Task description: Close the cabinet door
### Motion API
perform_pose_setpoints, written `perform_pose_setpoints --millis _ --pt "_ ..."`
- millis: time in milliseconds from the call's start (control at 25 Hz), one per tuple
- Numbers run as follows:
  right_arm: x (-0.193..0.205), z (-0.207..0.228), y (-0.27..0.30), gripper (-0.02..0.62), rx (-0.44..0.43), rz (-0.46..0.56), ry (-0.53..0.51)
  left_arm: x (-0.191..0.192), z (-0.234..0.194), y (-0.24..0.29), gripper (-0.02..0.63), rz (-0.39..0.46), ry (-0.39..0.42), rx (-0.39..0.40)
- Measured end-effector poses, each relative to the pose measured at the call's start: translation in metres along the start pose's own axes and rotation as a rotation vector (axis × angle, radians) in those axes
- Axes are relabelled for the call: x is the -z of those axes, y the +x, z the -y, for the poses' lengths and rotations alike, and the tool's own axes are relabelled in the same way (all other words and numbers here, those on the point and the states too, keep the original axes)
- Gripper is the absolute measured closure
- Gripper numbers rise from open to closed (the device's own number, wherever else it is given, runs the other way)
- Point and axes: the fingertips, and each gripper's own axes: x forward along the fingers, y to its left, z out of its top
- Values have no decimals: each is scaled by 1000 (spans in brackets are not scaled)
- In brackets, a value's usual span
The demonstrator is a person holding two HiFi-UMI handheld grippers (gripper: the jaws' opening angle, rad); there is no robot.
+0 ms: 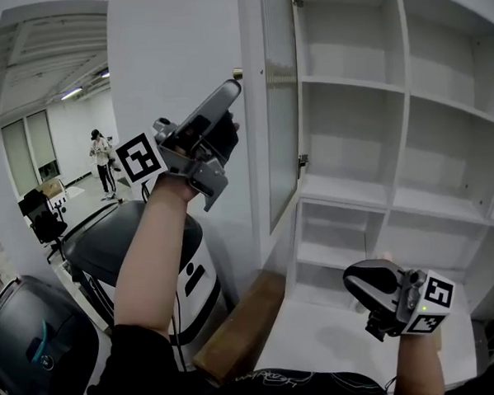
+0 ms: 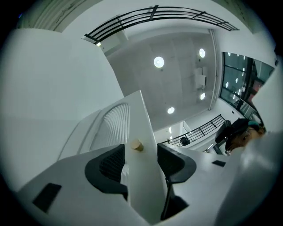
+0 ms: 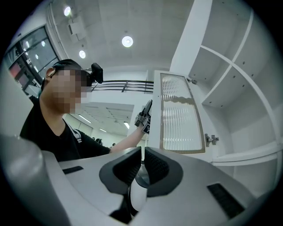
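Guessing the open cabinet door [image 1: 258, 167] swings light, glass panel [image 3: 179, 110] though, so push gently near the knob [image 2: 136, 145]. The left gripper [image 2: 141, 155] straddles that edge, jaws wide; the right gripper [image 3: 141, 165] is closed, empty, down low.

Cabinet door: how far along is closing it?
Done: the left tool is up at the free edge of the cabinet door, beside the brass knob. In hand: its jaws stand open either side of that edge, not pressing on it. Left: the door stands wide open with the shelves exposed, so the whole swing shut remains. The right tool is shut, down low.
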Motion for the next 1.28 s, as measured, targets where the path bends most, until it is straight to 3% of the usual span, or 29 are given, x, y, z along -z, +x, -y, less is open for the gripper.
perform_pose_setpoints --millis 240,360,480,720,1000,1280 --pt "-1 0 4 546 -51 43 21 -16 -7 8 408 83 -133 63" --pt "4 2 7 546 -51 30 6 -15 -7 11 422 55 -116 78" --pt "7 10 3 546 -47 30 10 -4 -11 20 494 17 -98 72" --pt "12 14 12 546 -30 40 15 -8 -10 17 505 -23 -33 70" --pt "24 51 -11 546 54 12 40 12 -14 39 506 -20 -13 65" --pt "22 47 -25 546 110 32 48 14 -6 46 506 -9 -3 50"
